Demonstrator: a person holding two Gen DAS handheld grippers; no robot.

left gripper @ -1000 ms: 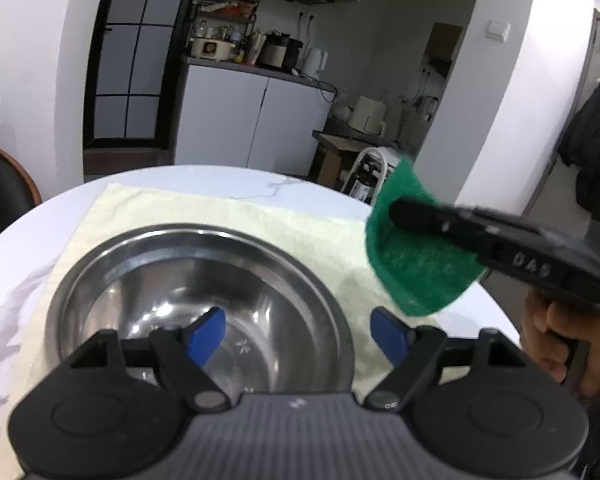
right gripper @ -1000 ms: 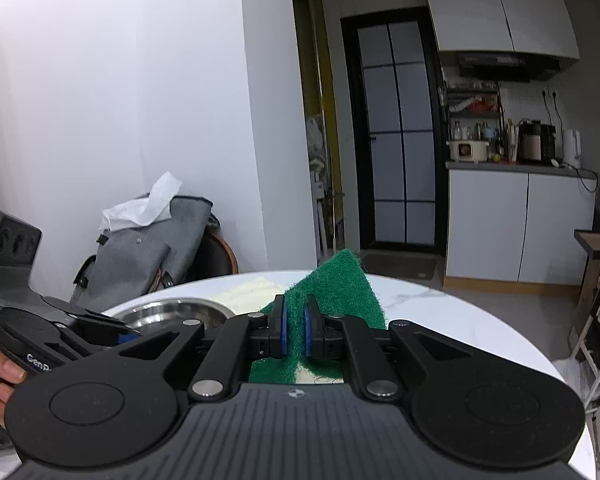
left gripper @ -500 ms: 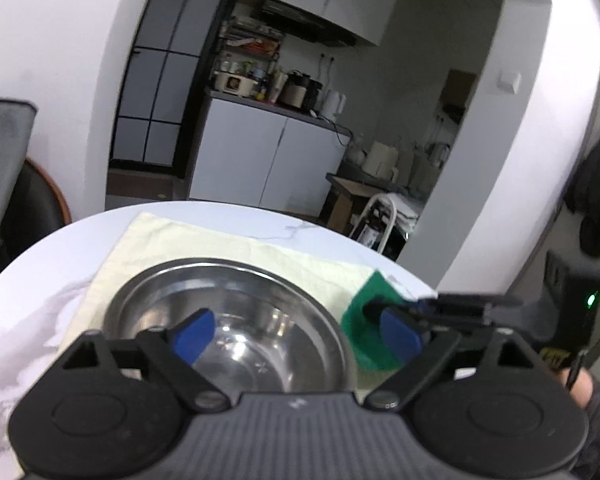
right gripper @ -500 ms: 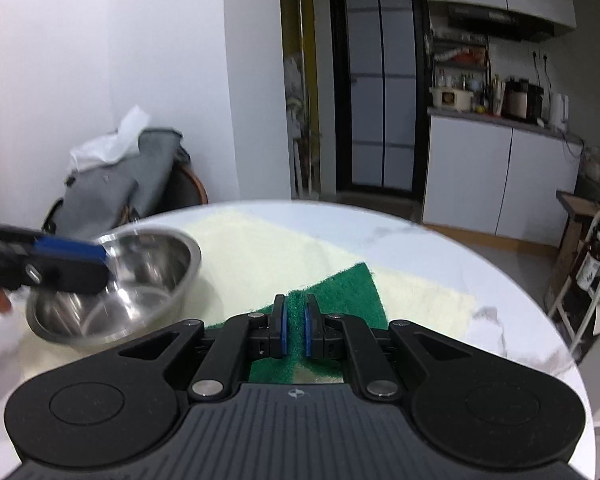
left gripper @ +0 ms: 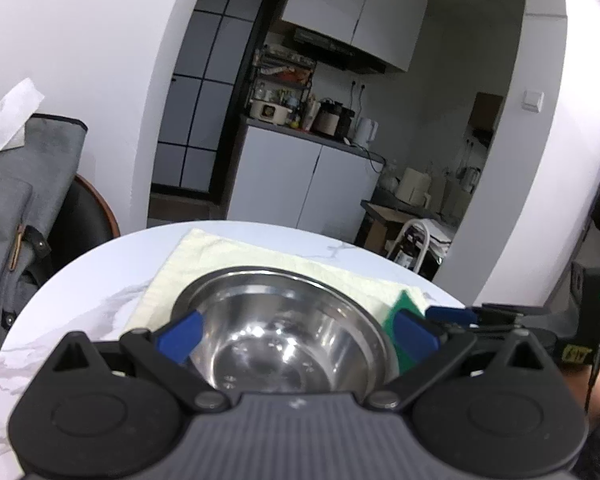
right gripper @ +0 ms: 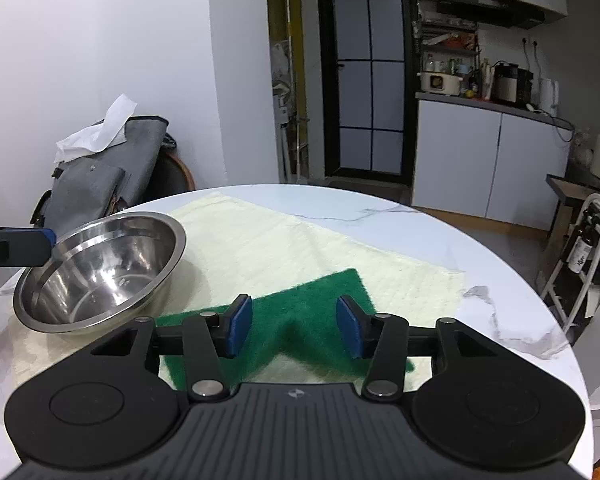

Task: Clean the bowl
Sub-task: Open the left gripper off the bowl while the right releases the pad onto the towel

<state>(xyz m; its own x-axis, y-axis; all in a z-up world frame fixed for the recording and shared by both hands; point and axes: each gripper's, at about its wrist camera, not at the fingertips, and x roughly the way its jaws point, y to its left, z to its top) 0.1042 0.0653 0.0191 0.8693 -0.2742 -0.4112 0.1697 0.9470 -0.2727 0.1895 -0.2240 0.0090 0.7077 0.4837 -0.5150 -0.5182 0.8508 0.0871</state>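
Note:
A steel bowl (left gripper: 284, 320) (right gripper: 100, 268) sits tilted on a pale yellow cloth (right gripper: 300, 248) on the round marble table (right gripper: 500, 280). My left gripper (left gripper: 296, 334) is open, its blue pads wide apart on either side of the bowl; one of its fingers (right gripper: 16, 246) shows at the bowl's rim in the right wrist view. A green scouring pad (right gripper: 316, 312) lies flat on the cloth to the right of the bowl, also seen in the left wrist view (left gripper: 400, 312). My right gripper (right gripper: 296, 326) is open just above the pad, holding nothing.
A grey bag (right gripper: 100, 176) with white tissue on a chair stands beyond the table's left edge. A rack with bottles (right gripper: 584, 248) stands off the right edge. Kitchen cabinets (right gripper: 488, 164) are behind.
My right gripper lowered the green pad onto the cloth and opened, letting it go. The left gripper drew back a little and stayed open around the bowl.

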